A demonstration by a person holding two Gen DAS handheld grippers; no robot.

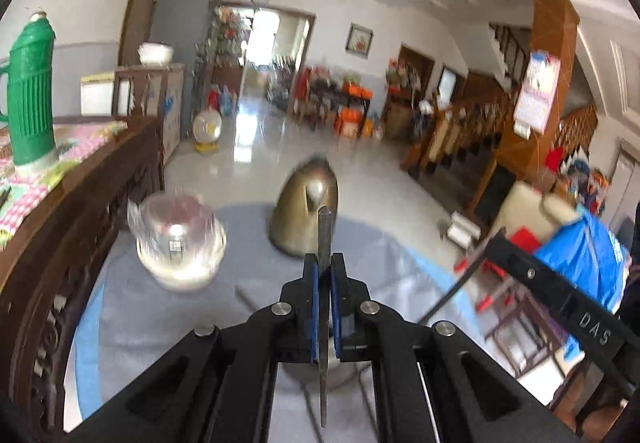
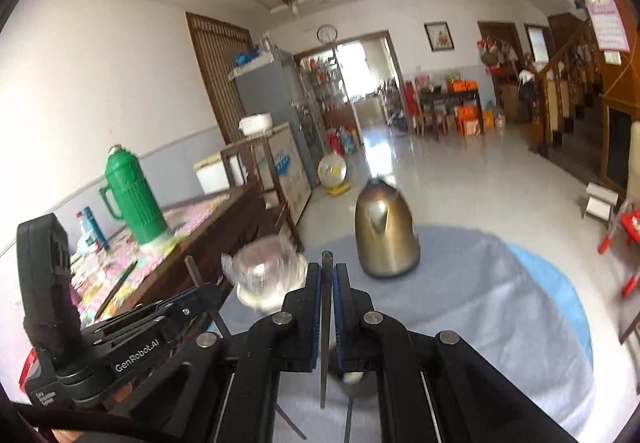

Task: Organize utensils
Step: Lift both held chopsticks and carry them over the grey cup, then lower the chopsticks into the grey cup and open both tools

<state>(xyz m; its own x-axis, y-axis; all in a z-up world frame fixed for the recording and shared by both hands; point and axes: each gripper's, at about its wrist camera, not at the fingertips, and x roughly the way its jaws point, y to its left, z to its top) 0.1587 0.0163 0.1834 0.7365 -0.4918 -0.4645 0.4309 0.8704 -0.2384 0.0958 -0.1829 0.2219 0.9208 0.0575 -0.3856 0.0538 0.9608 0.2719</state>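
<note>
Both claws are clamped on a thin dark stick each: left gripper (image 1: 325, 263) holds one chopstick (image 1: 324, 231), right gripper (image 2: 327, 273) another chopstick (image 2: 327, 283), upright over the round table (image 2: 500, 283). I'd keep them vertical and steer clear of the glass jug (image 2: 264, 275) and kettle (image 2: 386, 235) at the far side.

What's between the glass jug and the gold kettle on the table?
Nothing stands there: only bare grey tablecloth separates the glass jug from the gold kettle, clearest in the right wrist view. Both are motion-blurred.
</note>
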